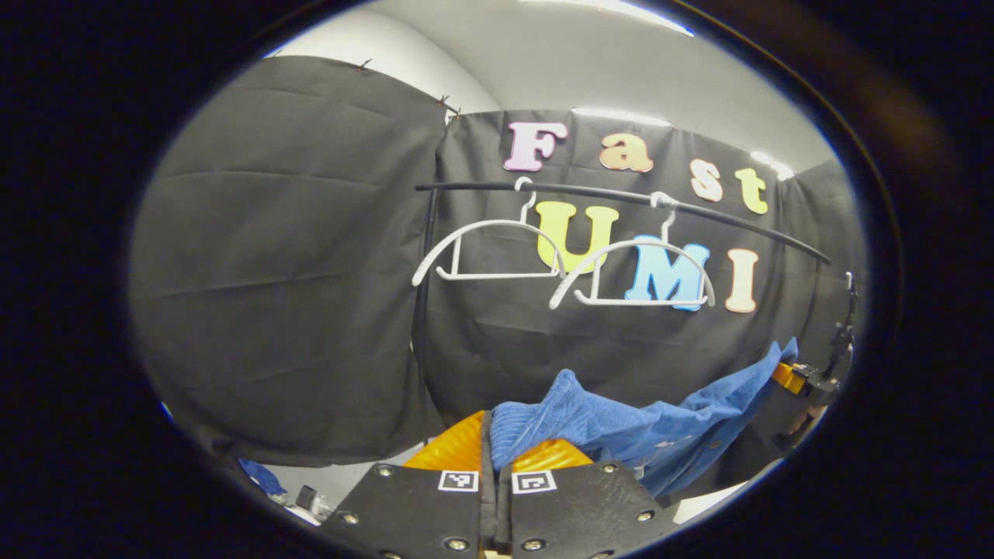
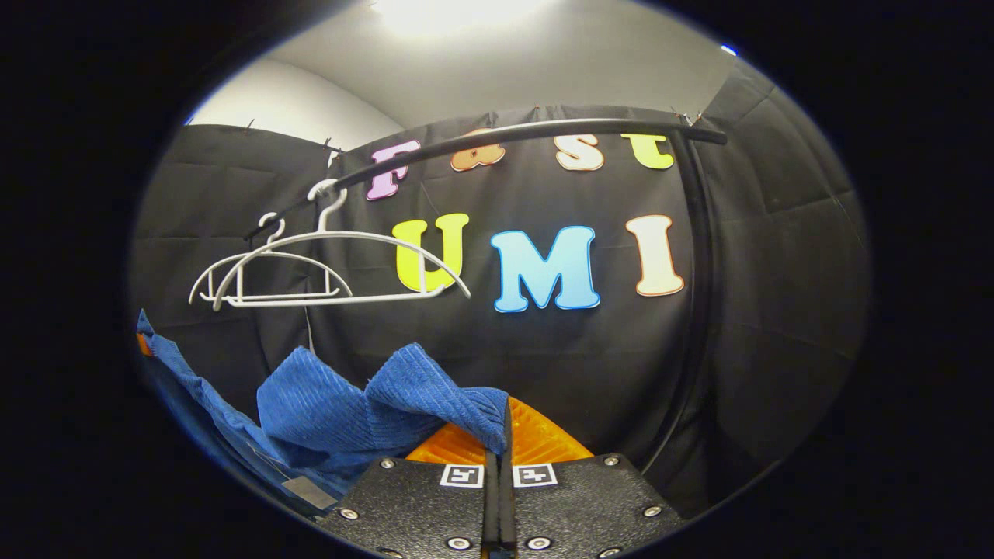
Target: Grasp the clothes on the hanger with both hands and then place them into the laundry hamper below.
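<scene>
A blue ribbed garment (image 1: 621,435) hangs stretched between both grippers, off the hangers. My left gripper (image 1: 491,458) is shut on one end of it, cloth bunched over the fingers. In the left gripper view the other gripper (image 1: 808,380) holds the far end at the right edge. In the right gripper view my right gripper (image 2: 503,442) is shut on a fold of the blue garment (image 2: 365,411), which trails down to the left. Two bare white hangers (image 1: 559,264) hang on the black rail (image 1: 621,198), also seen as white hangers (image 2: 311,264) under the rail (image 2: 505,136).
The rail's black upright post (image 2: 699,310) stands at the right in the right gripper view, and another post (image 1: 425,310) at the rail's left end in the left gripper view. Pale floor with small items (image 1: 311,497) shows low left.
</scene>
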Tool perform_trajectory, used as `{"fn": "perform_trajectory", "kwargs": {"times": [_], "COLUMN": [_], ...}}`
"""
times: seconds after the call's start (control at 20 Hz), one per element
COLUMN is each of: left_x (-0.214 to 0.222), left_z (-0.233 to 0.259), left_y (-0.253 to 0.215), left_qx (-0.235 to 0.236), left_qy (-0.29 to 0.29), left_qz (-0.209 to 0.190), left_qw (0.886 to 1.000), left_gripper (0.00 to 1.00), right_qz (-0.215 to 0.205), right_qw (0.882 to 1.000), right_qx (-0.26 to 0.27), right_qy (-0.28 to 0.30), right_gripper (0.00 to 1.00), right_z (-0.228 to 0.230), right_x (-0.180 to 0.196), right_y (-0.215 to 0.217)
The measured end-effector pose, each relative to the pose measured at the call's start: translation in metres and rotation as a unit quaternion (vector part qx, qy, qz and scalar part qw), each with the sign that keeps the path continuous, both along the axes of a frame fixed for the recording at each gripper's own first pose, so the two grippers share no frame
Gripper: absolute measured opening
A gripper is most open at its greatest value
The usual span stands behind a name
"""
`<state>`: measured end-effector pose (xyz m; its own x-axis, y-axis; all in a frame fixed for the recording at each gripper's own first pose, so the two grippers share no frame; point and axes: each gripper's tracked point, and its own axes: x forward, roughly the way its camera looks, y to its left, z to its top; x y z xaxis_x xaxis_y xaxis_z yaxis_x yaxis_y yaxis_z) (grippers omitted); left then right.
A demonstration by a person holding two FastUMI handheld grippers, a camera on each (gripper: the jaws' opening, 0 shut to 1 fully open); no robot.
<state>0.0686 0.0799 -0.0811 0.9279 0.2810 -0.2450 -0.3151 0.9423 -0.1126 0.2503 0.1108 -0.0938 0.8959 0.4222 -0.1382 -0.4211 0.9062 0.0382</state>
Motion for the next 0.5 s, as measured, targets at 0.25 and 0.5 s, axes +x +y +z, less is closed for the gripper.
{"fn": "perform_trajectory", "kwargs": {"times": [0.25,0.5], "left_x": [-0.015,-0.002], "left_z": [-0.005,-0.018], "left_y": [-0.016,-0.028], "left_qx": [0.012,0.012], "left_qy": [0.012,0.03], "left_qz": [-0.025,-0.103], "left_qw": [1.0,0.994], "left_gripper": [0.01,0.0], "right_qz": [-0.005,-0.052], "right_qw": [1.0,0.994], "right_qx": [-0.001,-0.035], "right_qy": [0.024,0.089], "right_gripper": [0.0,0.0], "right_z": [-0.005,-0.038], "right_x": [-0.033,-0.066], "right_y": [-0.006,-0.016]}}
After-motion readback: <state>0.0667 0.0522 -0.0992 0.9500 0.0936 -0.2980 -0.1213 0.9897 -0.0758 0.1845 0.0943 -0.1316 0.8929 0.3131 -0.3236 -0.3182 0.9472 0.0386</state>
